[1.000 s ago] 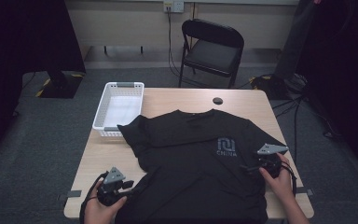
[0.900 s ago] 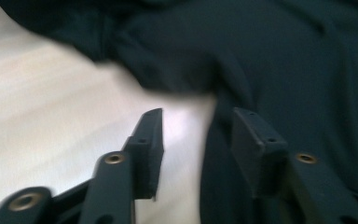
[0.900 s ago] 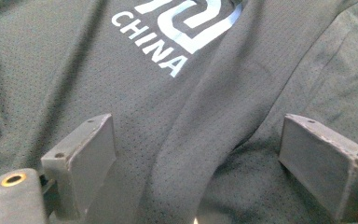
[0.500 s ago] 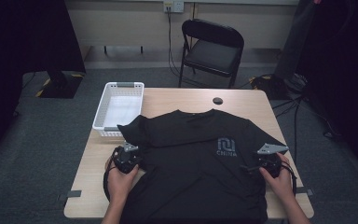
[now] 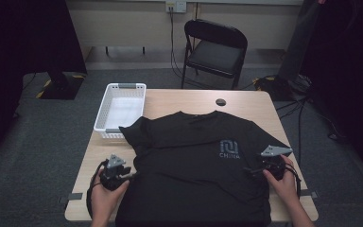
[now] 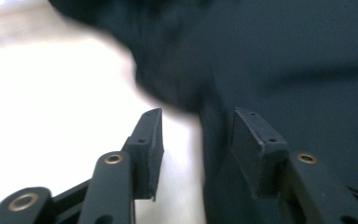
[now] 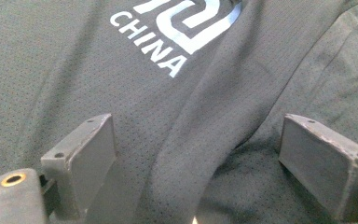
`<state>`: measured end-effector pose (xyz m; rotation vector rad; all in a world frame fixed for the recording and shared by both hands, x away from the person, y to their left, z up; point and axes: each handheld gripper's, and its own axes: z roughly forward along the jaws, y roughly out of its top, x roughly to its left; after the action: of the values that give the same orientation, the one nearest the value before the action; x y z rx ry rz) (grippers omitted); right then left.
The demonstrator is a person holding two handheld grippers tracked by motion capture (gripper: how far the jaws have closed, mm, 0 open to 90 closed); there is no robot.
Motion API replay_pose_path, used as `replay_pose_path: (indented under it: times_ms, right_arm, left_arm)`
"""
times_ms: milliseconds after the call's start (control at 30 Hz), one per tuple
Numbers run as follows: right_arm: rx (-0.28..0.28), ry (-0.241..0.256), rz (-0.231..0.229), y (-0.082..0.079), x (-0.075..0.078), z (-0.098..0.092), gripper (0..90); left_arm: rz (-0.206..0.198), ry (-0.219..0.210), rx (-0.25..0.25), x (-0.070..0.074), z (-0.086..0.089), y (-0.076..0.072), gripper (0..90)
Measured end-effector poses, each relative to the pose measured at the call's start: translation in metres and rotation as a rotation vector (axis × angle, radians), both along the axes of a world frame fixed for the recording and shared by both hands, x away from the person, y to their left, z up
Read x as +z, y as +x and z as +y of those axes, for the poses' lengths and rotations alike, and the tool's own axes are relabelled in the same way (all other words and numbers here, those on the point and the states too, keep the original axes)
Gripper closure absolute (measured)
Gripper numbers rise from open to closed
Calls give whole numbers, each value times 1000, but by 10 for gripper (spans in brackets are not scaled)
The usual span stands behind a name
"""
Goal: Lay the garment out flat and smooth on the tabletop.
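Since the earlier picture, the left gripper [image 5: 123,176] has been pulled back toward the near left edge of the black T-shirt [image 5: 194,165]. Its jaws are spread apart in the left gripper view [image 6: 196,140], and the shirt's edge is seen just ahead of them and under the right jaw. Beyond the left gripper, a white basket [image 5: 121,109] is set on the wooden table [image 5: 260,101]. The shirt is laid flat between the two grippers. The right gripper [image 5: 264,166] is held over the shirt's right side. Its jaws are spread wide [image 7: 196,158], with a fold of cloth lying between them, just below the printed word CHINA [image 7: 149,43].
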<state>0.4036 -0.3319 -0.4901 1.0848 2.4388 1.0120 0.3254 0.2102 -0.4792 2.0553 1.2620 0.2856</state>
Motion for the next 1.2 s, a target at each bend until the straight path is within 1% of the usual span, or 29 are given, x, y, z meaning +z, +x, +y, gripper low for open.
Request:
replay_pose_path:
  times_ms: [33,67,100,133,167,200,333,367,433,500,533,567,600,633,700,733,767,800,833,900,933,967,1000,1033,1067,1100,1133,1167,1200]
  right_arm:
    - [0,0,0,0,0,0,103]
    - [0,0,0,0,0,0,103]
    - [0,0,0,0,0,0,103]
    - [0,0,0,0,0,0,104]
    - [0,0,1,0,0,0,103]
    - [0,0,1,0,0,0,103]
    - [-1,1,2,0,0,0,104]
    - [0,1,1,0,0,0,104]
    - [0,4,2,0,0,0,107]
    - [-8,31,1,-1,1,-2,144]
    - [-8,64,2,-4,4,-4,158]
    - [-11,52,-3,-8,7,-4,166]
    - [-35,18,-23,-16,13,-5,168]
    - [-53,24,-46,-26,19,-6,181]
    - [-44,45,-46,-47,28,-11,255]
    - [-60,50,-38,-64,30,-16,283]
    - [-52,54,-35,-78,30,-18,329]
    - [-56,52,-23,-87,28,-20,384]
    - [-79,41,14,-101,24,-21,422]
    - [-79,33,43,-114,18,-22,489]
    - [-105,22,49,-118,15,-23,530]
    - [-99,-1,19,-122,15,-22,646]
    - [-65,3,15,-122,16,-22,735]
    - [-62,4,11,-121,17,-21,819]
    - [-57,9,15,-120,18,-21,872]
    - [-44,47,21,-117,20,-24,880]
    - [-48,55,21,-116,23,-26,883]
    - [-49,52,20,-115,27,-29,884]
    - [-53,64,10,-116,32,-34,885]
  left_arm:
    - [2,6,-8,-2,0,-4,576]
    - [-16,8,-19,-3,-1,-9,603]
    - [5,15,-45,-1,-2,-13,685]
    - [28,48,-45,3,-3,-17,778]
    - [30,83,-67,4,-4,-21,821]
    - [40,78,-79,5,-4,-24,874]
    - [55,78,-112,7,-1,-38,883]
    - [55,60,-104,6,1,-41,873]
    - [34,21,-82,4,2,-43,676]
    - [-4,10,-61,3,2,-40,480]
    - [-14,19,-67,3,2,-37,457]
    - [-19,17,-59,1,2,-34,460]
    - [-21,12,-50,0,2,-31,448]
    - [-16,15,-59,-1,1,-29,448]
    - [-31,16,-87,-3,-3,-29,490]
    - [-41,36,-100,-2,-5,-31,502]
    - [-45,57,-109,-2,-7,-32,539]
    - [-43,69,-120,0,-10,-34,587]
    - [-36,58,-126,0,-12,-35,639]
    - [-20,45,-131,1,-16,-37,700]
    - [-12,48,-144,1,-18,-38,743]
    - [5,35,-148,2,-18,-38,815]
    - [16,23,-144,2,-18,-37,864]
    - [23,20,-148,2,-18,-37,871]
    - [30,22,-155,3,-16,-36,874]
    - [28,18,-155,4,-14,-36,876]
    - [27,-1,-152,6,-10,-37,877]
    - [17,-18,-148,9,-5,-39,878]
    - [6,-37,-148,12,1,-41,879]
